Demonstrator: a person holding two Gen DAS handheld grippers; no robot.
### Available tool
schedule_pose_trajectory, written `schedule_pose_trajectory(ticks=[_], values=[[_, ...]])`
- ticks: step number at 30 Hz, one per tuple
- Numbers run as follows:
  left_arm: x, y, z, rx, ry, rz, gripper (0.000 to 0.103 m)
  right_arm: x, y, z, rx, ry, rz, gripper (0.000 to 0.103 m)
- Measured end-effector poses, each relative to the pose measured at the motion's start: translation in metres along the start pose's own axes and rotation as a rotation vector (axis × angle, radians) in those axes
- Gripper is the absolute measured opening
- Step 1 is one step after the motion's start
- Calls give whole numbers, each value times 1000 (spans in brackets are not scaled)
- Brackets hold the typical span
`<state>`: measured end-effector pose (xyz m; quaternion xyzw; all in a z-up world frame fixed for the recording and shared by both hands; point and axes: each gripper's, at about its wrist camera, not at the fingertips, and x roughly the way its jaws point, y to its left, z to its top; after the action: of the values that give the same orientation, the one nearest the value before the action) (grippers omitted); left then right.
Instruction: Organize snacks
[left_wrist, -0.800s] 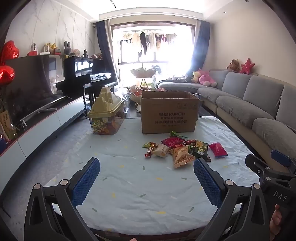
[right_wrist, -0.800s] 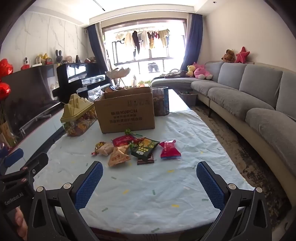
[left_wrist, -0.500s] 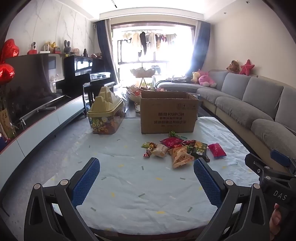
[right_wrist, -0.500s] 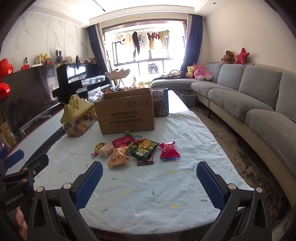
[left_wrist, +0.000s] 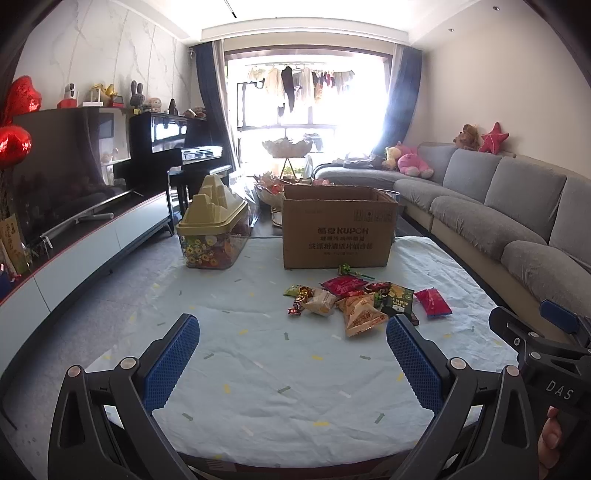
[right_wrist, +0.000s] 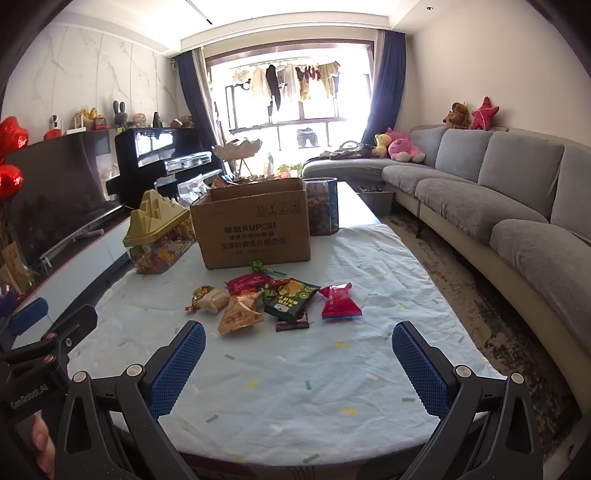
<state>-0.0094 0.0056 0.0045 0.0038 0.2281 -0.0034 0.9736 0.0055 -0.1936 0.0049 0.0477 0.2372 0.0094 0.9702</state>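
Observation:
A small heap of snack packets lies mid-table: an orange bag (left_wrist: 362, 314) (right_wrist: 239, 314), a dark green bag (left_wrist: 397, 298) (right_wrist: 291, 299), a red packet (left_wrist: 431, 302) (right_wrist: 338, 301) and several small sweets (left_wrist: 301, 301). Behind them stands an open cardboard box (left_wrist: 336, 230) (right_wrist: 255, 229). My left gripper (left_wrist: 291, 356) hangs open over the table's near edge, nothing between its blue pads. My right gripper (right_wrist: 297, 363) is open too and empty, short of the heap. Each gripper's body shows at the side of the other's view.
A clear container with a yellow mountain-shaped lid (left_wrist: 212, 229) (right_wrist: 159, 236) stands left of the box, a tall snack jar (right_wrist: 324, 206) to its right. The table wears a light blue cloth (left_wrist: 258, 369). A grey sofa (right_wrist: 498, 206) runs along the right; a TV cabinet (left_wrist: 85, 251) lines the left.
Both views have shifted slightly: the box and snacks sit a little lower and nearer than before. Both grippers stayed open and empty.

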Motion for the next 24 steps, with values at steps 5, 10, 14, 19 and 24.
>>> schedule_pose_trajectory(ticks=[5, 10, 14, 19, 24], values=[[-2, 1, 2, -3, -3, 2, 103, 0, 0, 1, 0, 1, 1, 103], [-3, 1, 4, -6, 0, 2, 103, 0, 2, 1, -4, 3, 0, 103], [-3, 1, 3, -8, 1, 1, 103, 0, 1, 1, -3, 2, 0, 103], [-2, 1, 2, -8, 3, 0, 103, 2, 3, 1, -6, 5, 1, 103], [-3, 2, 2, -8, 3, -1, 103, 2, 4, 1, -4, 3, 3, 103]])
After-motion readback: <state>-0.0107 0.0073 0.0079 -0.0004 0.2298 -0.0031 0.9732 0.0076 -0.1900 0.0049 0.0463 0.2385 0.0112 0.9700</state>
